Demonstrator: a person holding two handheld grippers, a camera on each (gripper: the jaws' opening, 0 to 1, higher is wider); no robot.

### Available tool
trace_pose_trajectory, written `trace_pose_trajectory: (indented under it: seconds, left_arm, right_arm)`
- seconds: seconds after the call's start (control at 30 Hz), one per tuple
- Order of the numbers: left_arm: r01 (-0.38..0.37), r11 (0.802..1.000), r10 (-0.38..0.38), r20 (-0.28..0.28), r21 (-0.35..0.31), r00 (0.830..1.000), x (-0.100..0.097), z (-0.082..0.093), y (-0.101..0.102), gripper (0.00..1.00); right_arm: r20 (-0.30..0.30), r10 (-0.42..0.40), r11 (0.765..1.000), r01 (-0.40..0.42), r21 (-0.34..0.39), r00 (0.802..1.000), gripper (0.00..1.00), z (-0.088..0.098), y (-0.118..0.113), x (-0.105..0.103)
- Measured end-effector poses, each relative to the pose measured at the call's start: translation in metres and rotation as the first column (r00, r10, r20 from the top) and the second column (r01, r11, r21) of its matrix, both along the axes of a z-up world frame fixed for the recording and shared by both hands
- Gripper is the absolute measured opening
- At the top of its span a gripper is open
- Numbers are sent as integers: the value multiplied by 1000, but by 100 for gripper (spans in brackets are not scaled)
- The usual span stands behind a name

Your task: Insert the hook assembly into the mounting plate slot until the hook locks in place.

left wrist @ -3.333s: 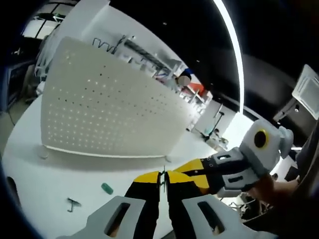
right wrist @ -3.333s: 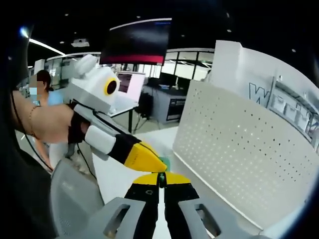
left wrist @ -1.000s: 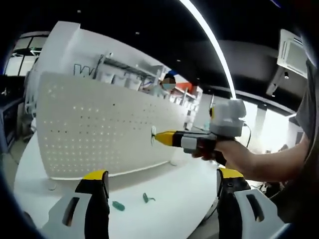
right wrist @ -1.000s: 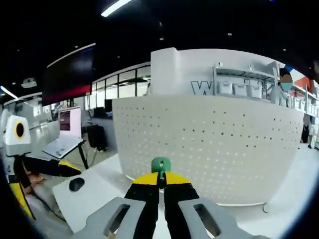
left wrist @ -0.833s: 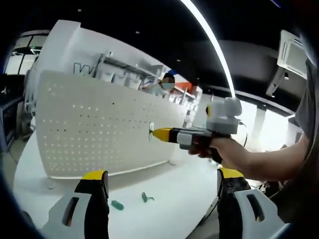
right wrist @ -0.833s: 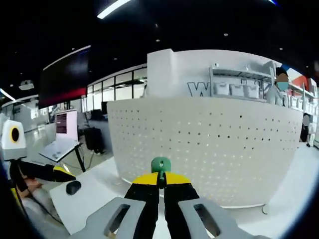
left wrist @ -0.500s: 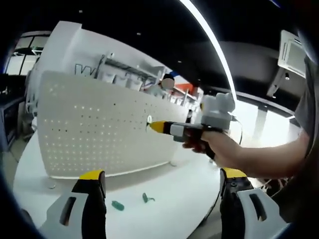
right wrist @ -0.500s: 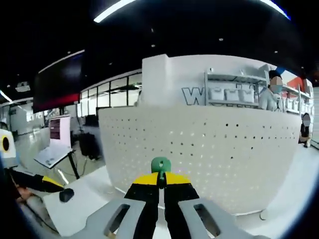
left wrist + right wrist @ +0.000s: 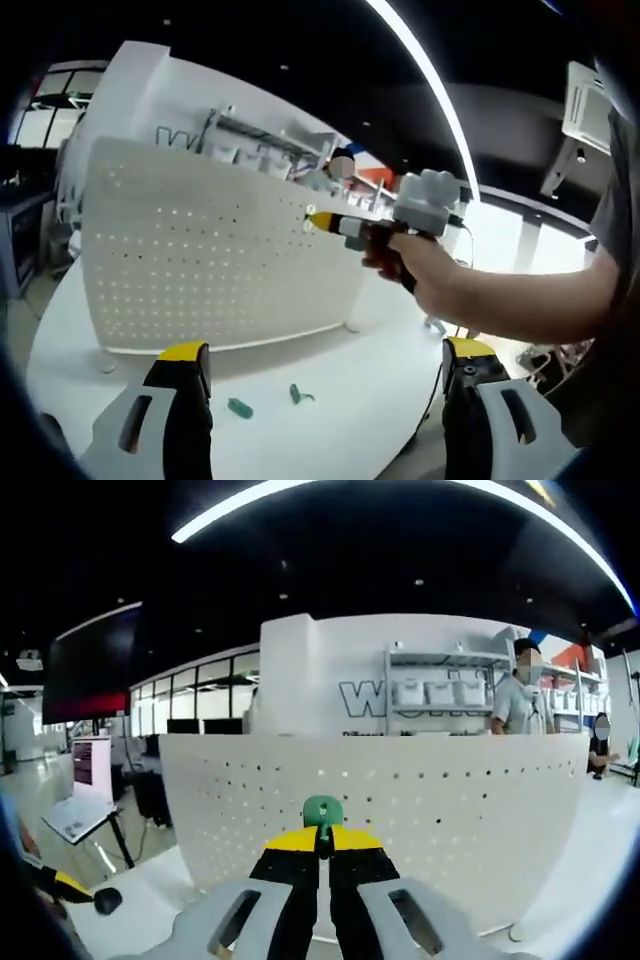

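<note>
Right gripper [image 9: 322, 845] clamped on the green hook [image 9: 322, 812], nose up against the white pegboard [image 9: 400, 810] near its top edge. Left gripper [image 9: 325, 400] spread wide above the table [image 9: 330, 380].

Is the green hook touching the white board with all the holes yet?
Cannot tell. In the left gripper view the hook overlaps the pegboard, hiding any gap.

Right tongs [image 9: 322, 842] are clamped tight on the little green hook [image 9: 322, 813], held up right in front of the white perforated mounting plate [image 9: 400, 810] standing on the white surface [image 9: 150, 900].
</note>
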State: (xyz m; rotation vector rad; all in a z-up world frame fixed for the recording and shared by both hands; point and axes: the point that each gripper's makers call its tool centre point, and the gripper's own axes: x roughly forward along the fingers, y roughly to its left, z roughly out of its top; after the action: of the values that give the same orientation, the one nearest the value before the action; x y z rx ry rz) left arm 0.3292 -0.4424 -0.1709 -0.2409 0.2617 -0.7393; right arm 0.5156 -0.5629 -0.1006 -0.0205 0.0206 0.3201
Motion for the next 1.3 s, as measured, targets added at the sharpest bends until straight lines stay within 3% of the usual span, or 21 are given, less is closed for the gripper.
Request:
trace_pose_trajectory:
  seconds: [0.57, 0.8, 1.3]
  left_arm:
    - [-27, 1000, 27, -10, -3, 1000, 5, -5, 6, 98]
    - [-47, 999, 46, -19, -4, 999, 9, -7, 13, 98]
    - [-63, 998, 63, -27, 5, 998, 16, -9, 22, 97]
  right_arm:
    - [79, -42, 999, 42, 4, 996, 0, 31, -5, 50]
    - [88, -73, 997, 73, 5, 993, 0, 32, -10, 69]
    - [75, -111, 994, 109, 32, 991, 0, 20, -16, 78]
